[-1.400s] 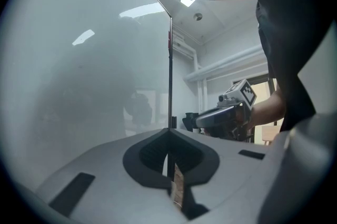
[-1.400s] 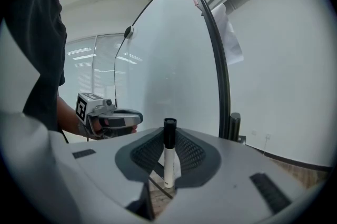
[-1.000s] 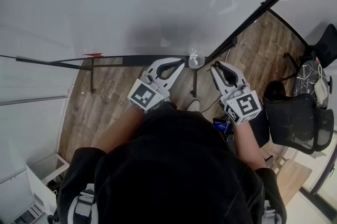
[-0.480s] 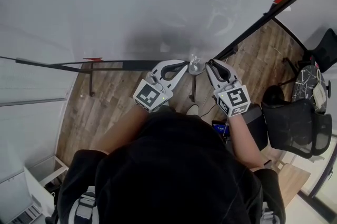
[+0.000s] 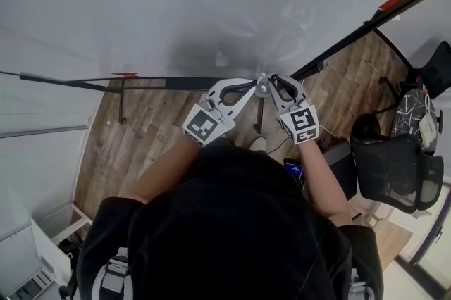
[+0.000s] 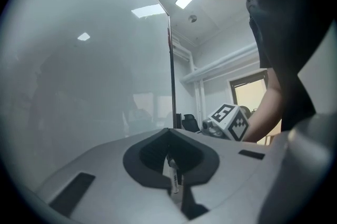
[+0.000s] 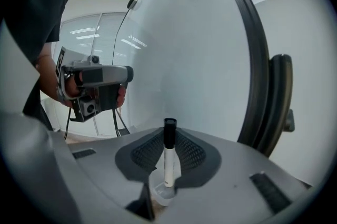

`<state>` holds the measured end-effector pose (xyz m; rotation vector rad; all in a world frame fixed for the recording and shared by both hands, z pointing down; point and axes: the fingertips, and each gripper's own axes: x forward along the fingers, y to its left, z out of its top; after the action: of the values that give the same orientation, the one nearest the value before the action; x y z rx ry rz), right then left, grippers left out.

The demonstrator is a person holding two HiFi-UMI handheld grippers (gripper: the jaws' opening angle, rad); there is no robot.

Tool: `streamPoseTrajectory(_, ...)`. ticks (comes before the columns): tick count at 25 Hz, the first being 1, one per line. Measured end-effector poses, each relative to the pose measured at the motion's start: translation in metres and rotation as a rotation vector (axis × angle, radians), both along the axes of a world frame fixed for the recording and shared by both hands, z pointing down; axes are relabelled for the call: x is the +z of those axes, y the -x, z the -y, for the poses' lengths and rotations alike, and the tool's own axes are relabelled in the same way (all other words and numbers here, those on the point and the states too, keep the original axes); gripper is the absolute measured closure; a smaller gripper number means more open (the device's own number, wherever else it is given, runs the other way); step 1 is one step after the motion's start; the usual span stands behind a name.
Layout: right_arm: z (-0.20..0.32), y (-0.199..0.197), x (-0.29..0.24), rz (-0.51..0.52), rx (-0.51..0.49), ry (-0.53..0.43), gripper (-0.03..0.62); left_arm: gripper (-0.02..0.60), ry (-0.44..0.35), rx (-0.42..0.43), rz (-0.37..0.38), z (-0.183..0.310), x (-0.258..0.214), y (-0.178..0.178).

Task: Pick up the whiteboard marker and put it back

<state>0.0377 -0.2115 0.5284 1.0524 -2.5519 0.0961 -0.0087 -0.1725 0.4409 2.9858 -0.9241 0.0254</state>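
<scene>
Noted nearest a dark top (image 5: 232,221) filling the near half of the head view, with two bare forearms (image 5: 165,168) reaching away toward the whiteboard (image 5: 211,3). Found left gripper (image 5: 248,86) left of centre, lying about level, cube (image 5: 203,126) at its near end. Recorded its jaws clenched: tips together, fingers bowed apart behind them. Saw a slim white stick (image 6: 174,178) with print low in the slit between those jaws in the left gripper view; could not settle whether lodged between the pads or standing beyond them. Found right gripper (image 5: 273,82) just to the right, tilted downward, its tip near the left one but apart from it. Recorded right gripper grasping the marker (image 7: 168,162): held upright between the pads, black cap (image 7: 169,127) uppermost and clear above the jaws, white barrel below. Observed the marker's lower end inside the rim of a clear cup (image 7: 160,194) directly beneath; could not confirm contact with the cup's bottom. Placed the cup, by the head view, between the two gripper tips and against the dark rail (image 5: 176,83) along the whiteboard's lower edge. Logged the whiteboard spanning the whole far side beyond the rail. Logged wood floor (image 5: 148,129) under the rail on the left, and black chairs (image 5: 398,158) well off to the right.
</scene>
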Motion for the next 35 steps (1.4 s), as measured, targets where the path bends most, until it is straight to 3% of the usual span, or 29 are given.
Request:
streamPoseTrajectory(18,0.004,0.015,0.084,-0.188,-0.110,0.056,0.530,0.578,0.037,-0.010,0.026,0.009,0.018,0.010)
streamPoseTrajectory(35,0.012,0.021,0.107,-0.240,-0.151,0.093,0.526,0.578,0.064,-0.049,0.045,0.009,0.025,0.021)
